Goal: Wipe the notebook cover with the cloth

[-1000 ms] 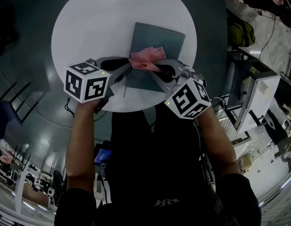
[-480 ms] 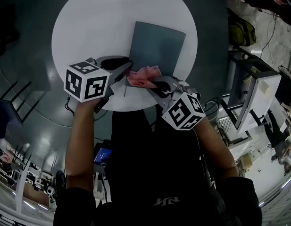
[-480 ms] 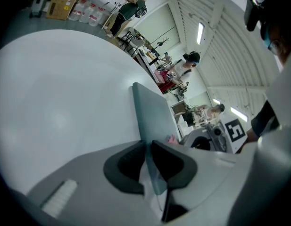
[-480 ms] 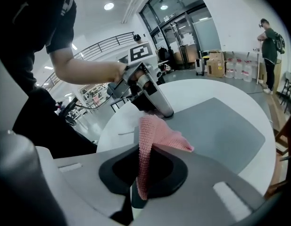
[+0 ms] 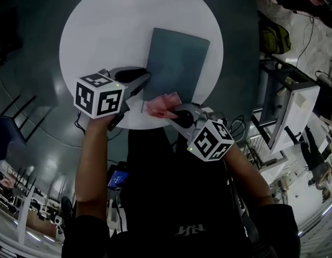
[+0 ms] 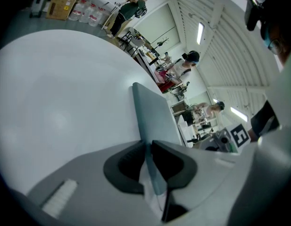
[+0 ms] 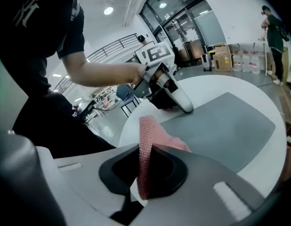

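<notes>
A dark teal notebook lies closed on the round white table. My left gripper is shut on the notebook's near left edge; in the left gripper view the cover runs between the jaws. My right gripper is shut on a pink cloth, which sits at the notebook's near end by the table's front rim. In the right gripper view the cloth stands pinched between the jaws, with the notebook beyond it and the left gripper at the far side.
A white cabinet or machine and a bag stand on the floor to the right. A dark chair is at the left. People work at desks in the background; boxes and bottles line a wall.
My right gripper has drawn the pink cloth toward me, from the middle of the notebook cover down to its near end. The left gripper has held still on the notebook edge.
</notes>
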Available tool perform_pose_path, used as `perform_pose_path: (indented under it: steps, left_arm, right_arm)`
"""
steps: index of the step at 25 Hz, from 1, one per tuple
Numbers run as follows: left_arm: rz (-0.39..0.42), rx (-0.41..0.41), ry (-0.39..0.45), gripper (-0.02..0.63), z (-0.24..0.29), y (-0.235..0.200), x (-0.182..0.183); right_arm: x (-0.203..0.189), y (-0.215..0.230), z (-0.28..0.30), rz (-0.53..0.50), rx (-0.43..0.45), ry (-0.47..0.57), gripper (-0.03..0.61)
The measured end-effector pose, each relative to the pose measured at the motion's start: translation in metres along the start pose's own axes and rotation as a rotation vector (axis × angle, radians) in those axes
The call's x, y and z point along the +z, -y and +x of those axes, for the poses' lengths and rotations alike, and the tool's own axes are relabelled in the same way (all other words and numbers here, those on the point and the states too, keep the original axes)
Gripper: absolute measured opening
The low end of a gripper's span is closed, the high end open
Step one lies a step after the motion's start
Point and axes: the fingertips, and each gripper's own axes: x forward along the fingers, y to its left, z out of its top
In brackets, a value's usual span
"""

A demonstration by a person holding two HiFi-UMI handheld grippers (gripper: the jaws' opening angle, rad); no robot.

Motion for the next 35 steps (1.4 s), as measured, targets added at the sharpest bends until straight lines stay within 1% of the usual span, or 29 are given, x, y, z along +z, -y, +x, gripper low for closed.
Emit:
perform_pose_path:
  steps: [2,3,5,7,8,10,11,14,18,20,22,24,26,30,35]
  left_arm:
    - [0.002,0.001,0.001,0.052,0.000,0.000,0.000]
    - [0.003,0.002,0.001,0.052,0.000,0.000,0.000]
    - [0.005,0.005,0.002,0.052,-0.001,-0.001,0.000]
    - [0.005,0.007,0.003,0.052,-0.001,0.000,0.000]
    - [0.006,0.007,0.003,0.052,-0.001,0.000,0.001]
    - [0.007,0.007,0.003,0.052,0.000,0.000,0.001]
    - [0.007,0.007,0.003,0.052,0.000,0.000,0.001]
    - [0.008,0.008,0.003,0.052,-0.001,0.000,0.001]
    - [0.006,0.008,0.005,0.052,0.000,0.000,0.001]
    - [0.005,0.008,0.006,0.052,0.000,0.000,0.001]
    - [0.003,0.008,0.006,0.052,-0.001,0.000,0.002]
    - [0.003,0.006,0.004,0.052,0.000,0.000,0.003]
    - [0.004,0.004,0.003,0.052,0.000,0.000,0.003]
    - [0.004,0.004,0.003,0.052,0.000,0.000,0.002]
    - [0.003,0.005,0.004,0.052,0.000,0.001,0.003]
  right_arm:
    - [0.016,0.004,-0.016,0.013,-0.018,0.068,0.012]
    - [0.027,0.011,-0.027,0.008,-0.044,0.115,0.012]
    - [0.054,0.034,-0.052,-0.037,-0.116,0.211,0.012]
    - [0.075,0.061,-0.080,-0.083,-0.191,0.270,0.012]
    - [0.081,0.075,-0.093,-0.073,-0.231,0.280,0.012]
    - [0.083,0.105,-0.113,0.022,-0.320,0.290,0.012]
    - [0.085,0.121,-0.120,0.050,-0.358,0.295,0.012]
    - [0.092,0.162,-0.127,0.012,-0.427,0.294,0.012]
    - [0.088,0.201,-0.113,-0.030,-0.458,0.262,0.012]
    - [0.083,0.213,-0.099,-0.038,-0.460,0.252,0.012]
    - [0.073,0.219,-0.085,-0.043,-0.452,0.217,0.012]
    - [0.061,0.218,-0.074,-0.048,-0.443,0.174,0.012]
    - [0.051,0.215,-0.067,-0.052,-0.441,0.156,0.012]
    - [0.046,0.211,-0.066,-0.019,-0.438,0.179,0.012]
    - [0.039,0.196,-0.065,0.002,-0.418,0.182,0.012]
